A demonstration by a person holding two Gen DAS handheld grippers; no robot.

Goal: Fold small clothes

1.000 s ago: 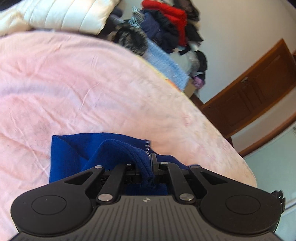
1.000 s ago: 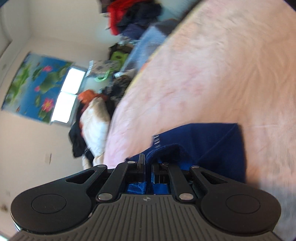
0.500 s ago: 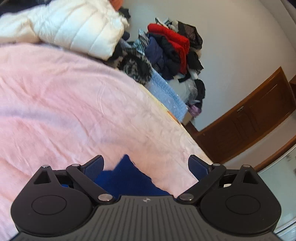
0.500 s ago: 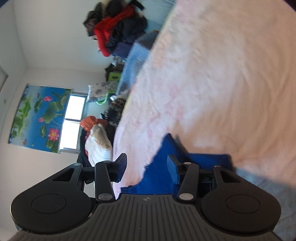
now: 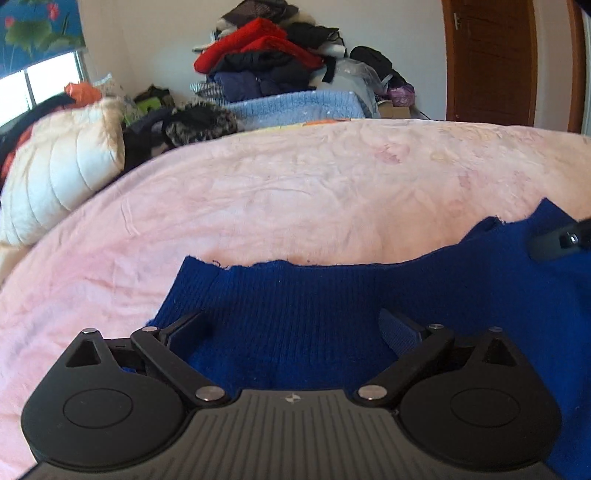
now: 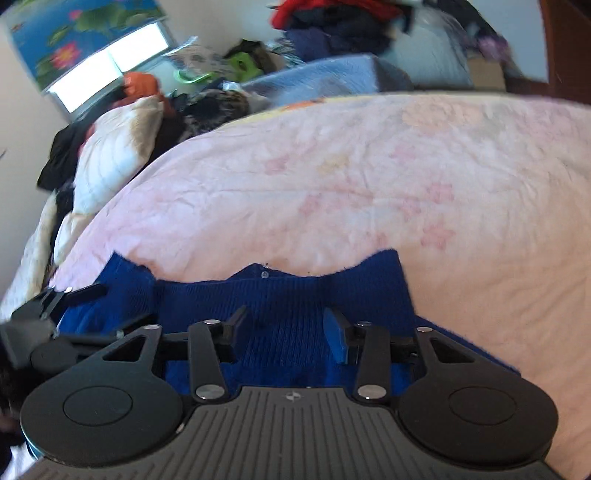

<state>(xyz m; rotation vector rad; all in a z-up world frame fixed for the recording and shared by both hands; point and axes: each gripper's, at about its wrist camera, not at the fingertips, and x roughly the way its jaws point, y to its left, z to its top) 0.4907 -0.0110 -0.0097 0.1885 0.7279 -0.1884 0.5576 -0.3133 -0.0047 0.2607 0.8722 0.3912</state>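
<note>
Pink bedding (image 5: 295, 192) covers the bed and fills the middle of both wrist views; behind it, along the top of the frames, lie a white quilted jacket (image 5: 62, 173), a folded light-blue blanket (image 5: 295, 107) and a heap of red and dark clothes (image 5: 266, 55) against the wall, with a brown door (image 5: 491, 59) at the upper right of the left view and a flower-printed blind (image 6: 81, 29) over the window at the upper left of the right view.

A blue knitted garment (image 5: 332, 295) lies flat on the bedding in the lower half of each frame, its far edge uneven and one small button just visible near the middle of that edge in the right view; the left gripper (image 5: 295, 325) stands over it with its jaws spread wide, having just been opening, and nothing is pinched between them; the right gripper (image 6: 284, 325) hangs over the same cloth with its jaws partly apart and likewise released, the pads clear of the knit.

Judging from this, at least one fold appears laid down and let go, since the cloth sits as a wide, short band; whether further folds are left cannot be told, as its near part is hidden under the grippers; squaring the ragged edge likely remains.

No brand, label or readable writing shows anywhere; only a small emblem marks each gripper body.
</note>
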